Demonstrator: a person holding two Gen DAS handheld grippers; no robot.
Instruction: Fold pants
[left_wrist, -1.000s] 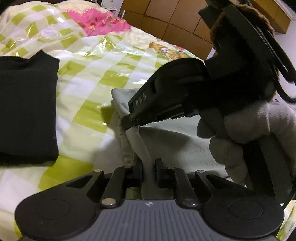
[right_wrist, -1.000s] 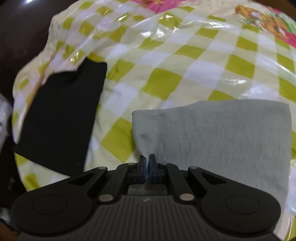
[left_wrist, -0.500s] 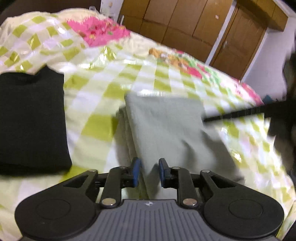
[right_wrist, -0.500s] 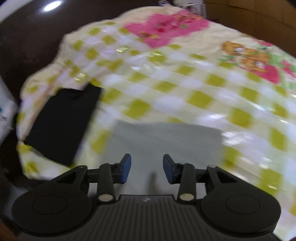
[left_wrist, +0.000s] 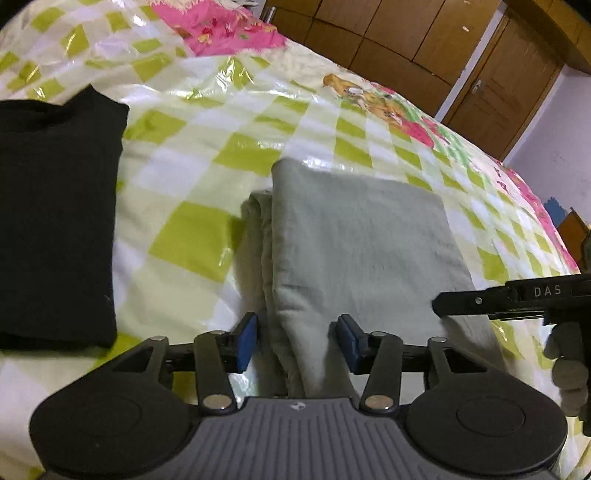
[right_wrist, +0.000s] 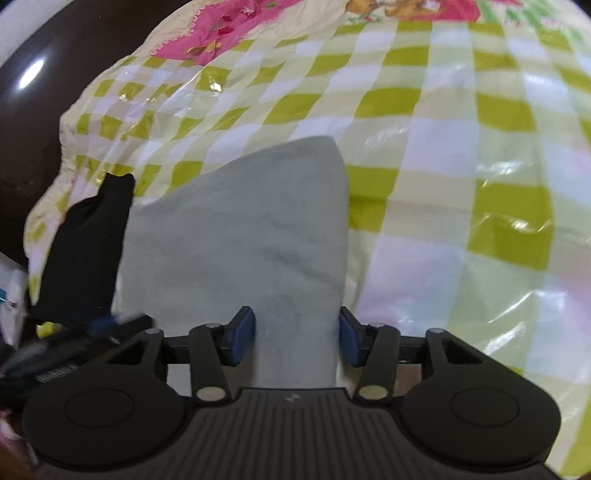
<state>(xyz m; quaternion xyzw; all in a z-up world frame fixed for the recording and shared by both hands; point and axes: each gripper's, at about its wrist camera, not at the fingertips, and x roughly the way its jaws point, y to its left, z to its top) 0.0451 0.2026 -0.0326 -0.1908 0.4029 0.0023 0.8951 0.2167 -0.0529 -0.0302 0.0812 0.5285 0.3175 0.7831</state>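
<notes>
The grey pants (left_wrist: 362, 240) lie folded into a thick rectangle on the checked bed cover, layered edges showing on their left side. My left gripper (left_wrist: 299, 341) is open just above their near edge, holding nothing. The right gripper shows in the left wrist view (left_wrist: 517, 299) at the right, over the pants' near right corner. In the right wrist view the folded pants (right_wrist: 251, 236) lie straight ahead and my right gripper (right_wrist: 297, 338) is open over their near end, empty.
A folded black garment (left_wrist: 51, 221) lies to the left of the pants, also in the right wrist view (right_wrist: 88, 251). The green and white checked cover (left_wrist: 207, 147) is glossy. Wooden wardrobe doors (left_wrist: 424, 48) stand beyond the bed.
Both grippers were shut on the grey fabric a second ago. They have let go, opened wide and drawn back; the pants now lie flat and folded.
</notes>
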